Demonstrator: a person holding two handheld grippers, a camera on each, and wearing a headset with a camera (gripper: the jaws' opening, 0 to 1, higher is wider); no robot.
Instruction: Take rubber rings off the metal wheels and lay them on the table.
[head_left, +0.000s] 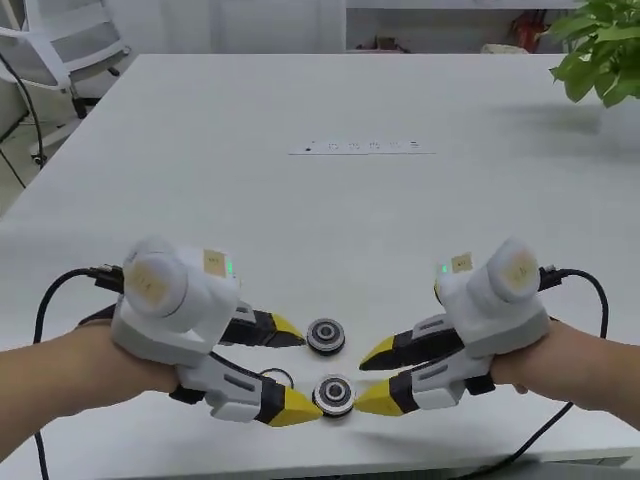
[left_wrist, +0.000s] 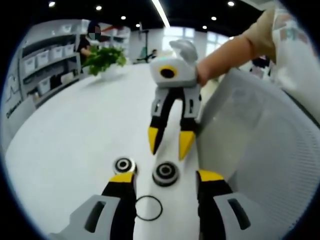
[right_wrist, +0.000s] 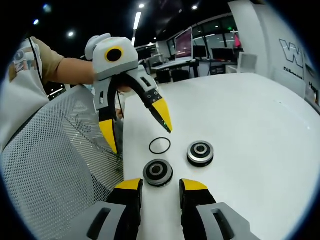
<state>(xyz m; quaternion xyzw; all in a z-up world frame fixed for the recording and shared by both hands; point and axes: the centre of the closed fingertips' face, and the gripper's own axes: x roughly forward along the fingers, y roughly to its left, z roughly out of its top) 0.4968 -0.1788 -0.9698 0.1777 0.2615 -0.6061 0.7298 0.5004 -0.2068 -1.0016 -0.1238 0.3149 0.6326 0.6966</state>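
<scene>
Gaping empty beside the near wheel (head_left: 333, 393), left gripper (head_left: 295, 367) and right gripper (head_left: 370, 375) risk knocking it off the nearby table (head_left: 400, 200) edge.

Metal wheel (right_wrist: 158, 172) flat, second wheel (right_wrist: 200, 152) near, loose black ring (right_wrist: 160, 145)

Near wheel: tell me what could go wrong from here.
1. The near wheel lies close to the table's front edge; a nudge from the left gripper or right gripper might knock it off.
2. Both open grippers' tips point at it from opposite sides and could clash.
3. The loose ring lies between the left gripper's jaws and may get dragged.
</scene>
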